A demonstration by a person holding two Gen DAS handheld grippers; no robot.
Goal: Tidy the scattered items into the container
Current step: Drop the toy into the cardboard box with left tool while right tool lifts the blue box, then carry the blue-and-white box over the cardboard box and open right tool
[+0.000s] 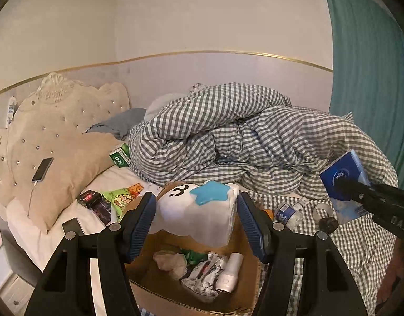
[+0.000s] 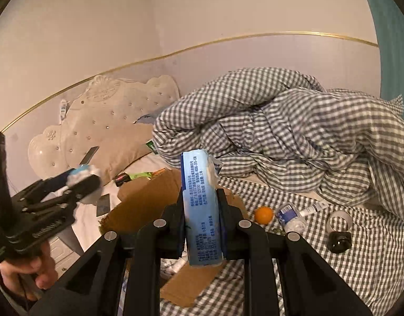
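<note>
My left tongs [image 1: 195, 210] are clamped on a white plush cube with a blue star and a cartoon face [image 1: 199, 210], both blue pads pressed to its sides. The cube hangs above the open brown cardboard box [image 1: 154, 287] directly below the tongs. Inside that box: a white cylinder [image 1: 229, 272], a crumpled silver wrapper [image 1: 206, 276], a wad of beige paper [image 1: 170, 262].

My right tongs [image 2: 201, 218] are clamped on a blue-and-white soft tissue pack with printed text [image 2: 200, 208], held upright, its top torn open. It sits above the box's far flap [image 2: 149, 192].

Right of the right tongs, on the grey-checked bed sheet [image 2: 360, 263]: an orange fruit [image 2: 264, 214], a crushed clear plastic bottle with a blue label [image 2: 290, 217], a small white tube [image 2: 314, 208], a roll of clear tape [image 2: 339, 220], a small black round object [image 2: 339, 241].

Left of the left tongs, on the white sheet: a black box [image 1: 88, 198], a green snack packet [image 1: 121, 198], a dark phone [image 1: 73, 226]. Ahead, a heaped checked duvet [image 1: 241, 137].
</note>
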